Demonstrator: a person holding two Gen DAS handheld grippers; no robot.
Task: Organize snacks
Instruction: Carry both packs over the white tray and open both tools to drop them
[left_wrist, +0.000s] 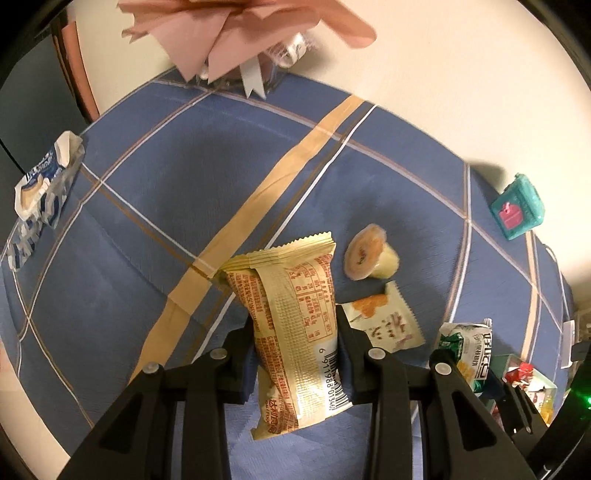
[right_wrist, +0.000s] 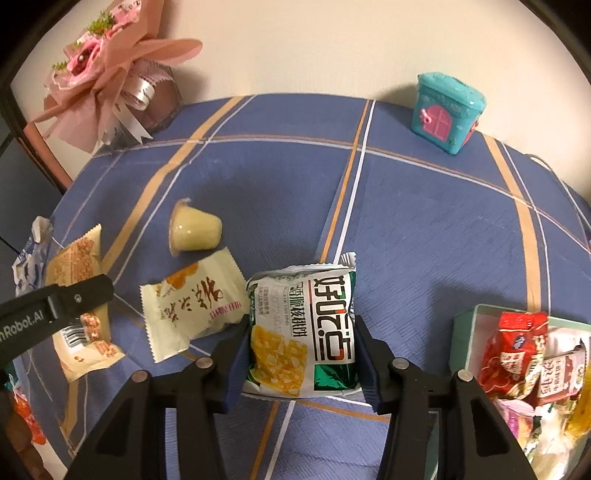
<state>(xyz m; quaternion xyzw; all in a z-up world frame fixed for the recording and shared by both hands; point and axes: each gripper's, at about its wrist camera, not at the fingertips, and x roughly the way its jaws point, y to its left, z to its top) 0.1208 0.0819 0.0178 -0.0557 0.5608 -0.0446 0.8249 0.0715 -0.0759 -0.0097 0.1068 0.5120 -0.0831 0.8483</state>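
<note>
Got a snack in each hand: my left gripper (left_wrist: 295, 347) is clamped on the tan packet (left_wrist: 295, 332), long axis running along the fingers, and my right gripper (right_wrist: 301, 354) is squeezed onto the green-and-white packet (right_wrist: 301, 328). The pale green box (right_wrist: 465, 325) sits just right of the right gripper, so that hand's nearer. It already holds red packets (right_wrist: 517, 347) (plus stuff I can't make out).
</note>
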